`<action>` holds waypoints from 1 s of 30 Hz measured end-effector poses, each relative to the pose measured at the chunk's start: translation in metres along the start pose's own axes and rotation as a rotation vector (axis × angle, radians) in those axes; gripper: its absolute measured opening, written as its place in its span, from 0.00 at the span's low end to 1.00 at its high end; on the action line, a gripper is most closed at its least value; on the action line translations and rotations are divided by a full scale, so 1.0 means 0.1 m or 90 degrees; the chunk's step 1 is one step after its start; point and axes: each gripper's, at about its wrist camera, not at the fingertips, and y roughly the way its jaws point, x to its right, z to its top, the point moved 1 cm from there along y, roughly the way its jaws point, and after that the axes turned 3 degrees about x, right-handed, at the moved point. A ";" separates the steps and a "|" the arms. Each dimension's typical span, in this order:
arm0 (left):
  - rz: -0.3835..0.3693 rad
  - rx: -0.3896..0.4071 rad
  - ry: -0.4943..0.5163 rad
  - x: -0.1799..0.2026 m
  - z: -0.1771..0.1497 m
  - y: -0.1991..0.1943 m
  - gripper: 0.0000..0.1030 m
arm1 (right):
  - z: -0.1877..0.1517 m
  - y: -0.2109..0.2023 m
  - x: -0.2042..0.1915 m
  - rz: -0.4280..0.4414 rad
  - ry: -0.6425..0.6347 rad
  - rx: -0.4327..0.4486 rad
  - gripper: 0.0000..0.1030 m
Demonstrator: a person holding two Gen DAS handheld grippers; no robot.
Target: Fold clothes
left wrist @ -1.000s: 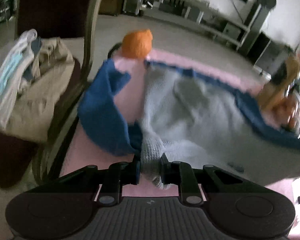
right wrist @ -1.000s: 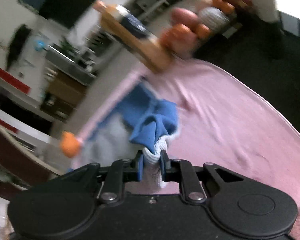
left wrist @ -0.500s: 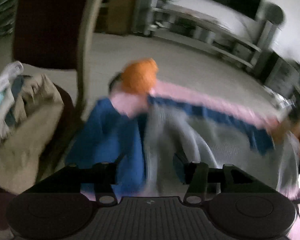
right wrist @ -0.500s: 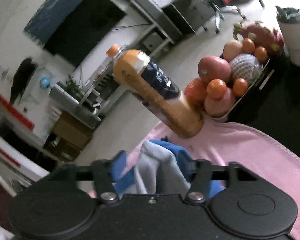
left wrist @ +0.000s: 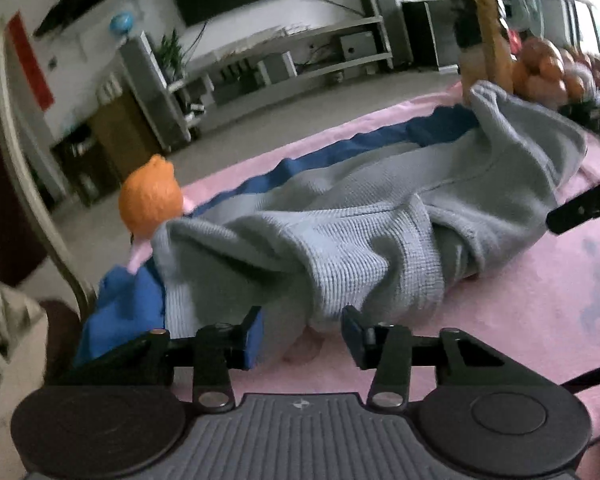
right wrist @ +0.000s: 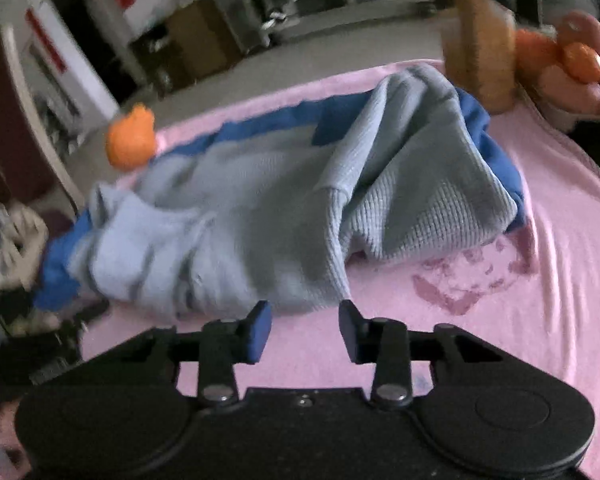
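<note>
Both claws stood apart and closing: left gripper (left wrist: 303, 330) with the grey-and-blue garment (left wrist: 380, 232)'s near edge between unpressed pads, right gripper (right wrist: 305, 330) empty just before it. Garment lay bunched left of the orange bottle (right wrist: 480, 40), one fold apparently dropped; next likely calls for regripping an edge.

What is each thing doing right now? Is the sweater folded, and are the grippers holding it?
Grey waffle-knit sweater with blue lining: lying bunched and loosely folded over on the pink cloth, not held.
Pink cloth: spread out, wrinkled, with a darker stained patch.
Left gripper: jaws closing, sweater hem between them, pads not pressing.
Right gripper: jaws closing, nothing gripped.
Orange juice bottle: upright.
</note>
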 end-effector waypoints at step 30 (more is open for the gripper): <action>-0.126 -0.155 -0.412 -0.97 0.09 0.14 0.33 | 0.21 -0.36 0.47 0.131 0.331 0.121 0.28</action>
